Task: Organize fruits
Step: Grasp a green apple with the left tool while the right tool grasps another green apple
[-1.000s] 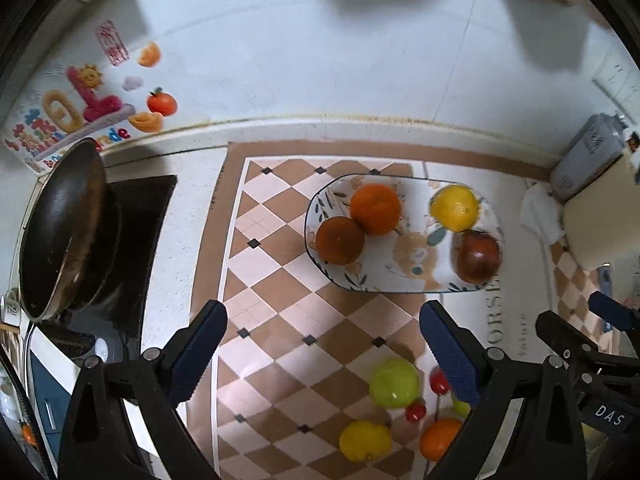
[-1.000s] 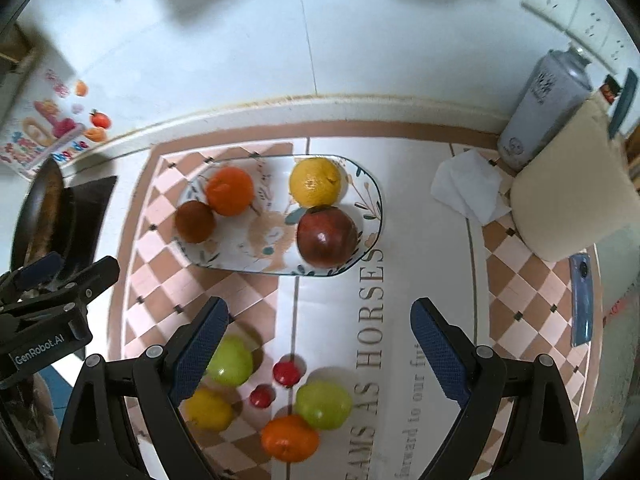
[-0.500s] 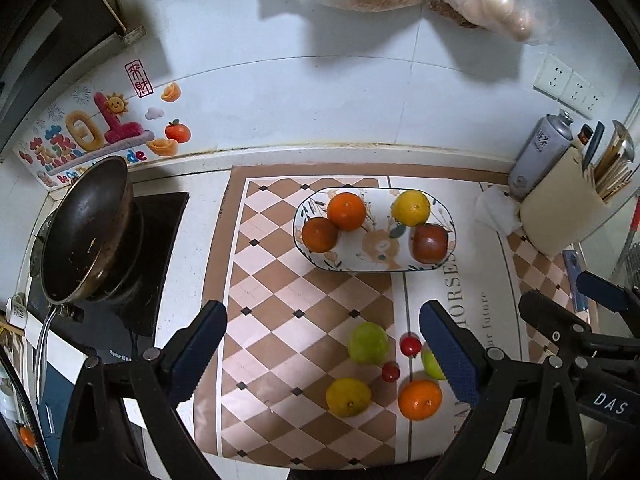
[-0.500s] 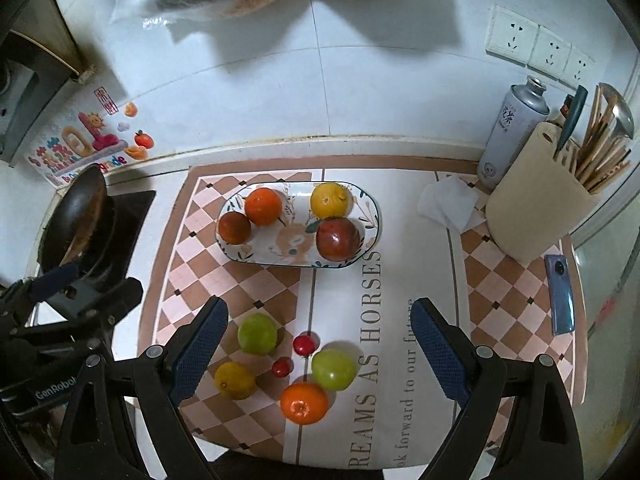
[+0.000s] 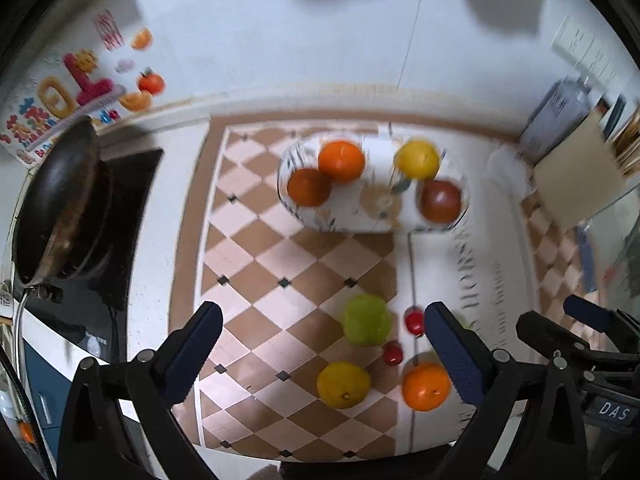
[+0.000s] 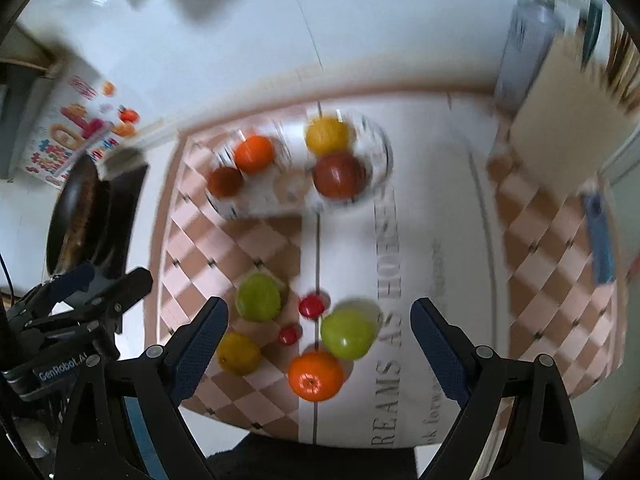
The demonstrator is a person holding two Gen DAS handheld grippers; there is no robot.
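Observation:
An oval patterned plate [image 5: 344, 222] [image 6: 260, 206] at the back of the mat holds an orange [image 5: 341, 161], a brown-red fruit [image 5: 309, 187], a yellow fruit [image 5: 417, 159] and a dark red fruit [image 5: 441, 200]. Loose on the mat near the front lie a green fruit [image 5: 367, 320] [image 6: 258, 297], a second green fruit [image 6: 347, 333], a yellow fruit [image 5: 343, 384] [image 6: 239, 353], an orange [image 5: 426, 386] [image 6: 316, 375] and two small red fruits [image 5: 414, 321] [image 5: 392, 353]. My left gripper [image 5: 324, 352] and right gripper [image 6: 318, 344] are open and empty above the loose fruit.
A dark pan [image 5: 60, 208] sits on a black cooktop [image 5: 132, 216] at the left. At the right stand a grey spray can [image 5: 560, 114], a beige utensil holder [image 5: 580, 172] and a crumpled tissue [image 5: 508, 168]. A blue object [image 6: 598, 236] lies at the mat's right edge.
Both grippers have dropped lower and closer to the mat than half a second ago; the loose fruit looks larger and the views are blurred by motion. Both stay open.

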